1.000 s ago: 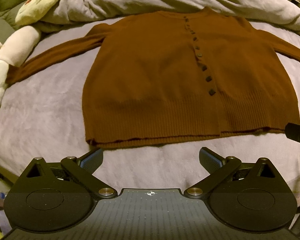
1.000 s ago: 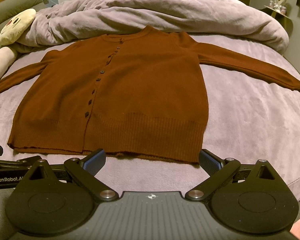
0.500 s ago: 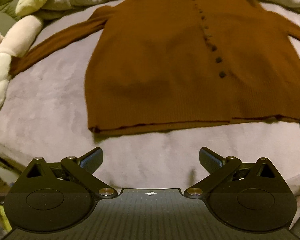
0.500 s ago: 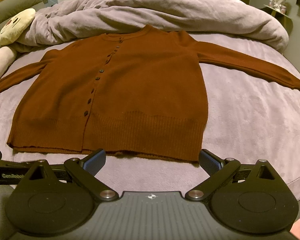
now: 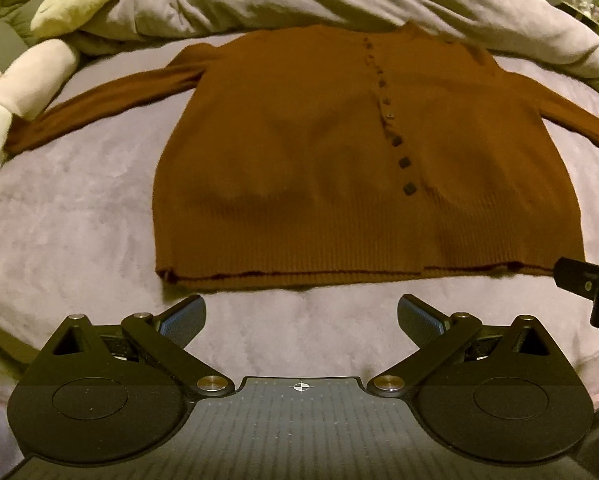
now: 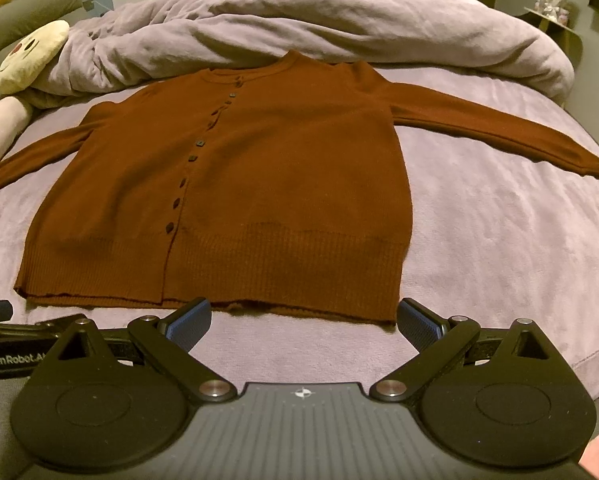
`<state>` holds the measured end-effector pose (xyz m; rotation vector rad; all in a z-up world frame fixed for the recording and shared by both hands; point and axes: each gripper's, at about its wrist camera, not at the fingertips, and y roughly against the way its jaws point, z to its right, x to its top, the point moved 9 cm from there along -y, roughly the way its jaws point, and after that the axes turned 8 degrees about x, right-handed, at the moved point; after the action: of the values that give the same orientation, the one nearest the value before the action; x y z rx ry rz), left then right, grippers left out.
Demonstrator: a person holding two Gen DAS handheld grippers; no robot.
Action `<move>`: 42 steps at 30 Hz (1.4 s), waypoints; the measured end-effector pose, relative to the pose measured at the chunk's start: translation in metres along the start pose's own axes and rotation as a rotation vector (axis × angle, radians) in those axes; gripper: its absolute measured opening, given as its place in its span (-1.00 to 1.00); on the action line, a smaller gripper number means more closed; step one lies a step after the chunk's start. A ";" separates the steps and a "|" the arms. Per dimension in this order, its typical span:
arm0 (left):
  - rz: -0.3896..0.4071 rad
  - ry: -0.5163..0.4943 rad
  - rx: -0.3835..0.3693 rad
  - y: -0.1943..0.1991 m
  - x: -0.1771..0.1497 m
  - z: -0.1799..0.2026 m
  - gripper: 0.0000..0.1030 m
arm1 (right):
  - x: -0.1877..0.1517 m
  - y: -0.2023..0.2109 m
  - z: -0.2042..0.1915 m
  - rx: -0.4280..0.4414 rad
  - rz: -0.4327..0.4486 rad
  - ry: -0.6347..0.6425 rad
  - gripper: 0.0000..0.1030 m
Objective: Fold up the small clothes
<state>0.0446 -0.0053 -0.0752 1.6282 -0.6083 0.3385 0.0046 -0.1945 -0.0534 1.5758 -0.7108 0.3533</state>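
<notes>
Two hand-held grippers, side by side, level.
The black left gripper [image 5: 301, 316] and black right gripper [image 6: 304, 320] both have their blue-padded fingers [image 6: 189, 322] spread wide, gripping nothing.

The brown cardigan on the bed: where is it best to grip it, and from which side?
Probably the two bottom corners of the brown cardigan: it lies flat and buttoned, hem nearest. Come in low from the near side, left hand-held gripper to one corner, right hand-held gripper to the other.

Dim, warm light — edges bowed (fisheye), slightly soft.
</notes>
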 end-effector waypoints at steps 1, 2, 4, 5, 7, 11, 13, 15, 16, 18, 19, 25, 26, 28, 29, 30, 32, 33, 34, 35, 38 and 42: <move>0.001 -0.003 -0.001 0.000 0.000 0.000 1.00 | -0.001 0.000 0.000 0.001 -0.001 0.003 0.92; 0.000 -0.008 -0.003 0.000 -0.001 0.001 1.00 | -0.001 0.001 0.000 0.004 0.000 0.003 0.92; 0.000 -0.018 -0.010 0.001 -0.001 0.002 1.00 | -0.001 0.002 0.000 0.015 0.004 -0.001 0.92; 0.001 -0.021 -0.015 0.002 -0.001 0.003 1.00 | -0.001 0.002 0.000 0.021 0.006 -0.005 0.92; 0.010 -0.021 -0.027 0.004 -0.001 0.005 1.00 | -0.001 0.003 -0.001 0.033 0.010 -0.011 0.92; 0.032 0.000 -0.037 0.009 0.001 0.004 1.00 | -0.002 0.006 -0.002 0.039 0.016 -0.010 0.92; 0.037 0.024 -0.041 0.010 0.002 0.002 1.00 | -0.003 0.006 -0.001 0.044 0.019 -0.010 0.92; 0.034 0.050 -0.053 0.011 0.003 0.000 1.00 | -0.003 0.006 -0.001 0.041 0.022 -0.008 0.92; 0.030 0.060 -0.059 0.010 0.003 -0.002 1.00 | -0.002 0.006 -0.001 0.039 0.025 -0.004 0.92; 0.024 0.071 -0.064 0.010 0.003 -0.003 1.00 | -0.002 0.007 -0.002 0.037 0.028 0.001 0.92; 0.020 0.068 -0.062 0.010 0.002 -0.003 1.00 | -0.002 0.007 -0.002 0.039 0.030 0.001 0.92; 0.007 0.066 -0.072 0.010 -0.001 0.001 1.00 | 0.000 0.011 0.000 0.053 0.048 -0.018 0.92; 0.003 0.070 -0.075 0.010 -0.001 0.001 1.00 | 0.000 0.011 0.000 0.047 0.049 -0.016 0.92; 0.000 0.074 -0.076 0.010 -0.001 0.001 1.00 | 0.000 0.011 0.001 0.041 0.048 -0.013 0.92; -0.002 0.075 -0.078 0.010 -0.001 0.001 1.00 | 0.000 0.011 0.001 0.042 0.050 -0.015 0.92; -0.006 0.075 -0.077 0.010 -0.002 0.001 1.00 | 0.000 0.012 0.002 0.048 0.052 -0.021 0.92; -0.015 0.075 -0.077 0.010 -0.003 0.002 1.00 | 0.001 0.012 0.002 0.054 0.050 -0.030 0.92; -0.020 0.076 -0.077 0.009 -0.004 0.002 1.00 | 0.000 0.012 0.002 0.054 0.050 -0.030 0.92; -0.025 0.078 -0.078 0.009 -0.004 0.002 1.00 | 0.000 0.012 0.002 0.053 0.049 -0.027 0.92; -0.029 0.080 -0.084 0.009 -0.004 0.002 1.00 | 0.000 0.012 0.002 0.052 0.049 -0.023 0.92; -0.045 0.088 -0.085 0.007 -0.006 0.002 1.00 | 0.000 0.013 0.002 0.059 0.048 -0.021 0.92; -0.051 0.096 -0.076 0.007 -0.008 0.000 1.00 | -0.001 0.014 0.003 0.064 0.048 -0.029 0.92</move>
<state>0.0346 -0.0039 -0.0739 1.5426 -0.5009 0.3495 -0.0051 -0.1969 -0.0439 1.6288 -0.7674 0.3924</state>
